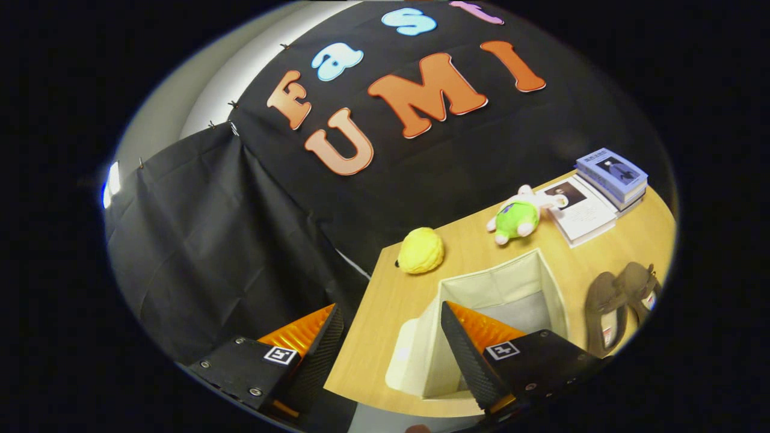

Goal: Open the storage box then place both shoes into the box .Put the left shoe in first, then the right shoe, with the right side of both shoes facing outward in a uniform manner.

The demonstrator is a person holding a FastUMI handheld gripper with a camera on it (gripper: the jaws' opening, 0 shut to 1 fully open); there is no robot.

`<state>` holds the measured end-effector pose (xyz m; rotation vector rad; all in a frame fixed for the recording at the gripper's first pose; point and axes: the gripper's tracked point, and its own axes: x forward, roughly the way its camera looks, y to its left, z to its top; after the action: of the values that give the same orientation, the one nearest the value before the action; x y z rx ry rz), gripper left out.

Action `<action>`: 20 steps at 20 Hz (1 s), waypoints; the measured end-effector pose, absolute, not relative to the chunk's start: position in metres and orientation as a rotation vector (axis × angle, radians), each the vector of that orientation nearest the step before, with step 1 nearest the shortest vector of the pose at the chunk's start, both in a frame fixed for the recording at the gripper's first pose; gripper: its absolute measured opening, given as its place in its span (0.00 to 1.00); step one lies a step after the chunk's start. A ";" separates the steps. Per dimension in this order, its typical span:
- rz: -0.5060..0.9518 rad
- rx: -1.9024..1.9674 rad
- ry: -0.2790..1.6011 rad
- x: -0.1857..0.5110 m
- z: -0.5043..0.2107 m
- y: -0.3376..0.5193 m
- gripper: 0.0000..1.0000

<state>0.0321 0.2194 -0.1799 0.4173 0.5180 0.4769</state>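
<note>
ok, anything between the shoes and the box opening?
Nothing visible. The storage box is open at the top with an empty interior; the pair of brown shoes lies beside it on bare table. The gripper is open, one finger over the box's near wall.

I saw the gripper (391,337) with jaws apart, empty, above the open storage box (511,288); both shoes (619,307) lay beside it on the table (385,300).

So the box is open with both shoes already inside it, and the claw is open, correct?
Not quite. The gripper view shows the storage box open but empty; both shoes lie on the table beside it. The claw is open, holding nothing.
</note>
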 end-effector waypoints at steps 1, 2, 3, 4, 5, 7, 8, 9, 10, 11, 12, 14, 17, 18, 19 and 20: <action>0.451 0.406 0.500 0.034 -0.180 0.203 0.98; 0.423 0.394 0.481 0.037 -0.178 0.187 0.98; 0.396 0.381 0.461 0.039 -0.179 0.171 0.98; 0.366 0.366 0.443 0.040 -0.180 0.153 0.98; 0.337 0.350 0.429 0.041 -0.181 0.136 0.98; 0.280 0.311 0.396 0.041 -0.186 0.103 0.98; 0.246 0.286 0.373 0.041 -0.188 0.085 0.98; 0.212 0.260 0.360 0.040 -0.192 0.068 0.98; 0.182 0.238 0.367 0.039 -0.201 0.053 0.98; 0.157 0.223 0.385 0.035 -0.211 0.040 0.98; 0.135 0.216 0.403 0.031 -0.219 0.027 0.98; 0.088 0.210 0.425 0.025 -0.233 0.004 0.98; 0.032 0.190 0.476 0.018 -0.263 -0.026 0.98; 0.016 0.180 0.496 0.017 -0.272 -0.034 0.98; 0.005 0.166 0.516 0.016 -0.284 -0.041 0.96; -0.004 0.154 0.542 0.015 -0.296 -0.047 0.94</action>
<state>0.0151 -0.0470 -0.2961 0.1540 0.5420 -0.0043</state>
